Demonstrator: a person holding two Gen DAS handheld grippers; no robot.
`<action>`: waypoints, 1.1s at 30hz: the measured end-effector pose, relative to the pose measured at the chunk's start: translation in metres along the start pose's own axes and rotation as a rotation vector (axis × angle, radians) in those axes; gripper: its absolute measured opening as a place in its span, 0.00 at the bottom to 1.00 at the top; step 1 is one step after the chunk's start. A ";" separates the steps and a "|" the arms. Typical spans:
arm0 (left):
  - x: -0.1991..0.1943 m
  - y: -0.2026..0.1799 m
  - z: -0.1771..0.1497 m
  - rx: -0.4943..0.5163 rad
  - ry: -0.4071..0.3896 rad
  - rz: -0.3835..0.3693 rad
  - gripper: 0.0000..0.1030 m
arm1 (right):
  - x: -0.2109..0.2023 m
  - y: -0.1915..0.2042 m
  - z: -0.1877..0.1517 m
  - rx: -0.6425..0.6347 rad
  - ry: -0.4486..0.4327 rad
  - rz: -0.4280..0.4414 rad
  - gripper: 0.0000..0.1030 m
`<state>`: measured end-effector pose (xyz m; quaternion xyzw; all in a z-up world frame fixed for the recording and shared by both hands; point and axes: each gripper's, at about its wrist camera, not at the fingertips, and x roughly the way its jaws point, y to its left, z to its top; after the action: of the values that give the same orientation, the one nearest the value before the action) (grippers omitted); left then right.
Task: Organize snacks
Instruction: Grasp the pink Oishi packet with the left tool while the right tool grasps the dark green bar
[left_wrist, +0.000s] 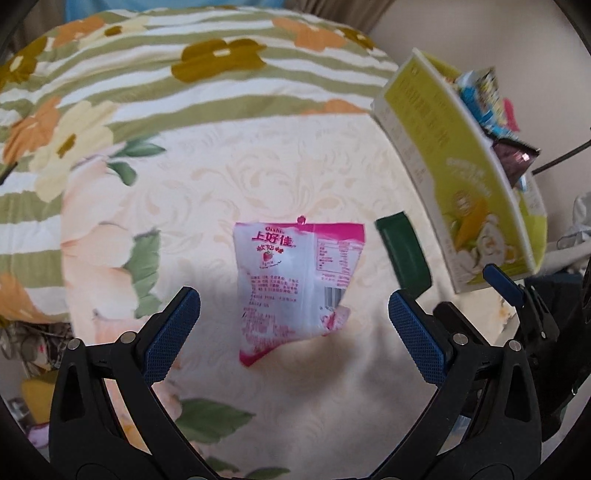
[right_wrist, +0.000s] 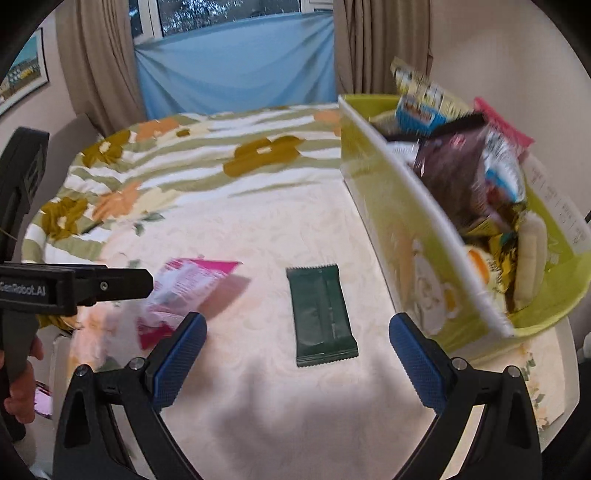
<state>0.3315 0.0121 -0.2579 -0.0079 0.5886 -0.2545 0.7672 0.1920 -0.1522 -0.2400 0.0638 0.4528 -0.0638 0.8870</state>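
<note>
A pink and white snack packet (left_wrist: 295, 280) lies on the cream bedspread (left_wrist: 221, 177), and my left gripper (left_wrist: 294, 299) hovers open over it, one blue pad on each side. A dark green packet (right_wrist: 323, 314) lies flat ahead of my right gripper (right_wrist: 297, 321), which is open and holds nothing. The green packet (left_wrist: 404, 254) sits between the pink packet and a yellow-green box (right_wrist: 406, 229). The box stands at the right and holds several snack packets (right_wrist: 461, 177). The pink packet (right_wrist: 184, 288) shows blurred under the left gripper's black body (right_wrist: 110, 284).
A striped floral quilt (right_wrist: 184, 155) covers the far part of the bed. Curtains (right_wrist: 96, 66) and a blue cloth (right_wrist: 236, 66) hang behind it. A hand (right_wrist: 22, 387) holds the left gripper at the bed's left edge. A wall runs behind the box.
</note>
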 end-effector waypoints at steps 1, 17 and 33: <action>0.005 0.001 0.000 0.000 0.007 0.001 0.98 | 0.008 -0.001 -0.001 -0.003 0.008 -0.006 0.95; 0.052 -0.002 0.004 0.024 0.106 0.064 0.81 | 0.057 -0.002 -0.012 -0.040 0.062 -0.034 0.86; 0.038 0.006 -0.002 -0.019 0.112 0.124 0.52 | 0.083 -0.006 0.001 -0.079 0.112 -0.018 0.68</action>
<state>0.3390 0.0026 -0.2947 0.0353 0.6324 -0.2009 0.7473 0.2396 -0.1625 -0.3073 0.0282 0.5046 -0.0503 0.8614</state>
